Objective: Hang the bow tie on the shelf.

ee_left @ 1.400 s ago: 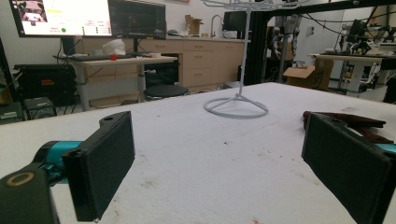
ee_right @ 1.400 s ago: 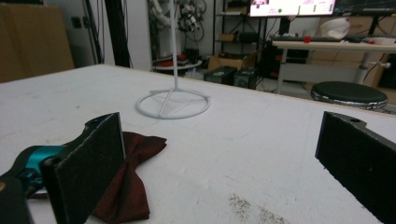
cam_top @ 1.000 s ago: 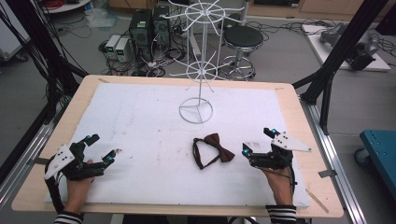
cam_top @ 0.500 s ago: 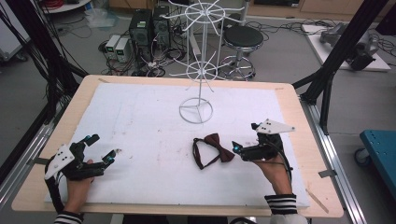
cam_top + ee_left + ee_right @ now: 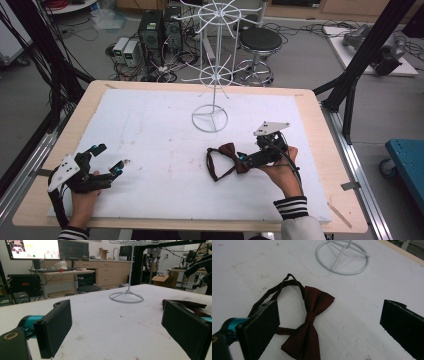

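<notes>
Here the left gripper [image 5: 107, 159] rests at the near left of the white mat [image 5: 150, 130], far to the left of the burgundy bow tie [image 5: 231, 158], with its jaws spread wide and nothing between them; the person's left hand [image 5: 82, 200] grips it from the table's near edge. In the left gripper view the two black pads [image 5: 53, 327] stand well apart over bare mat, and the bow tie [image 5: 186, 304] lies low at the right, beyond the right pad. The white wire stand [image 5: 214, 65] rises behind the bow tie, its ring base [image 5: 210, 118] sitting on the mat just beyond it. The bow tie itself lies flat on the mat near the middle, its dark strap [image 5: 212, 162] looped out to its left. Right beside the bow tie, on its right, the right gripper [image 5: 246, 160] reaches in from the person's right hand [image 5: 280, 172]. In the right gripper view its jaws are wide open, the bow tie [image 5: 312, 322] lying on the mat between them, closer to the left pad [image 5: 260, 327], and the strap [image 5: 275, 291] curving away behind that pad; I cannot tell whether the pad touches the fabric.
</notes>
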Tool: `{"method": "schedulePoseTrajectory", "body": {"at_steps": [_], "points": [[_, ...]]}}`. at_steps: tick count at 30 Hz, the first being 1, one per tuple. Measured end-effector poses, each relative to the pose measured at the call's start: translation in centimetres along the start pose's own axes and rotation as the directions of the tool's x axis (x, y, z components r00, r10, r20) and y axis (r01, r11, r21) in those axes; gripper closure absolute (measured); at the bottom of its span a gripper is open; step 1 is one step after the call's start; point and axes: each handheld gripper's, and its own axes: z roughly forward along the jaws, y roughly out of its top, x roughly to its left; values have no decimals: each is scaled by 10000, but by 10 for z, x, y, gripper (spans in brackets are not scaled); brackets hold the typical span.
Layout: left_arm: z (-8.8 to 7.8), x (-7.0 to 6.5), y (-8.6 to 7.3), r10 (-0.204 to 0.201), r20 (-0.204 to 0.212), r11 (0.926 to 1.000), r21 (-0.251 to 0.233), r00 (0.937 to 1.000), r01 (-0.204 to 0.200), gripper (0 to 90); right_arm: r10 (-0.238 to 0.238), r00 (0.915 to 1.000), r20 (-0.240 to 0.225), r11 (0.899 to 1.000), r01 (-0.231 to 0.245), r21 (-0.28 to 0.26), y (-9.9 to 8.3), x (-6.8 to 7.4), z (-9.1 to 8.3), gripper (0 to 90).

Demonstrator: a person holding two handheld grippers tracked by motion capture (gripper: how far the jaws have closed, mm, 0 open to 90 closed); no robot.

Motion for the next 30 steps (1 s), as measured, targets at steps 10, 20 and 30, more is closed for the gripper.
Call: {"method": "schedulePoseTrajectory", "body": {"at_steps": [10, 20, 30], "points": [[0, 0, 0, -23, -24, 10000, -15, 10000, 23, 100, 133, 9993, -361, 9905, -82, 1376, 3, 2, 26, 45], [0, 0, 0, -29, -14, 10000, 1, 10000, 29, 100, 207, 9985, -512, 9702, -77, 2422, 9, 5, 46, 54], [0, 1, 0, -31, -15, 10000, 6, 10000, 31, 99, 115, 9984, -549, 9439, 73, 3301, 14, 7, 59, 169]]}}
